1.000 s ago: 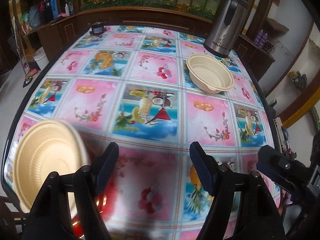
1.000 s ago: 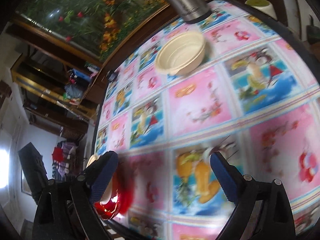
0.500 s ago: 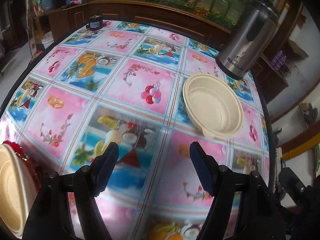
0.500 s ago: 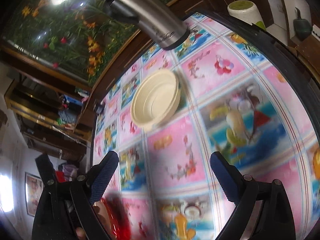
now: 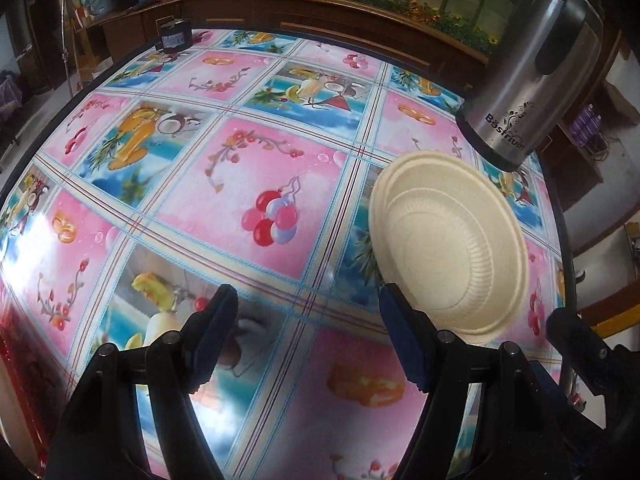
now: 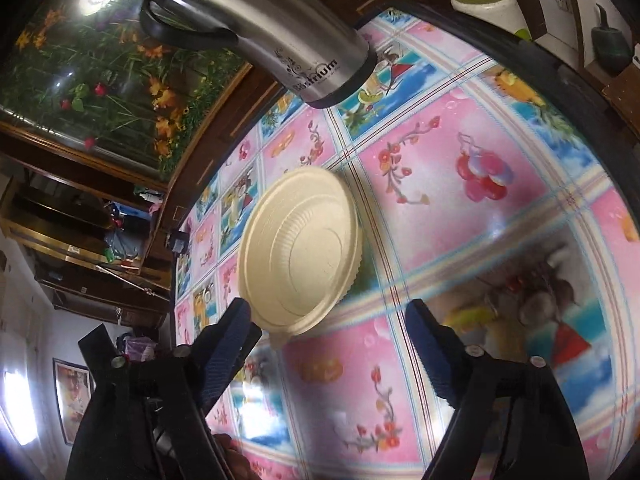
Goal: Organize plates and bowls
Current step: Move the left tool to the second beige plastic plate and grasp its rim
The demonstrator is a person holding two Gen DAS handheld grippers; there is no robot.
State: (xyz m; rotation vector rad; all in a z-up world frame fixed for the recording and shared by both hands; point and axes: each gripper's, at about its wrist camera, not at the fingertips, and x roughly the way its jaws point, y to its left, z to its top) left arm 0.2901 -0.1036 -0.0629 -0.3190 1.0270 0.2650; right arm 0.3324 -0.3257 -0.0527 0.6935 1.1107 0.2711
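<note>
Left wrist view, left to right. At the table's left edge a red item [image 5: 16, 364] with a cream rim at its outer side shows only in part; what it is cannot be told. The tabletop [image 5: 256, 168] carries a glossy cloth of pink and blue picture squares. A small dark object [image 5: 173, 38] stands at the far left corner. The left gripper [image 5: 304, 332] hangs above the near half of the tabletop, its jaws standing wide with only the cloth showing between them. The cream bowl [image 5: 448, 244] sits upright on the right half of the tabletop, near the right edge, just beyond and right of the right finger; whether that finger touches its rim cannot be told. A steel flask [image 5: 532, 64] stands behind the bowl at the far right corner, close to it.

Right wrist view, left to right. The right gripper [image 6: 332, 324] has its jaws apart; they have just been closing, and nothing is gripped. The cream bowl [image 6: 300, 252] lies just ahead of the left finger [image 6: 230, 344], its near rim and tab reaching slightly into the gap. The steel flask [image 6: 264, 28] stands beyond the bowl. Off the table's far edge a white container with a green top [image 6: 488, 4] is seen.
</note>
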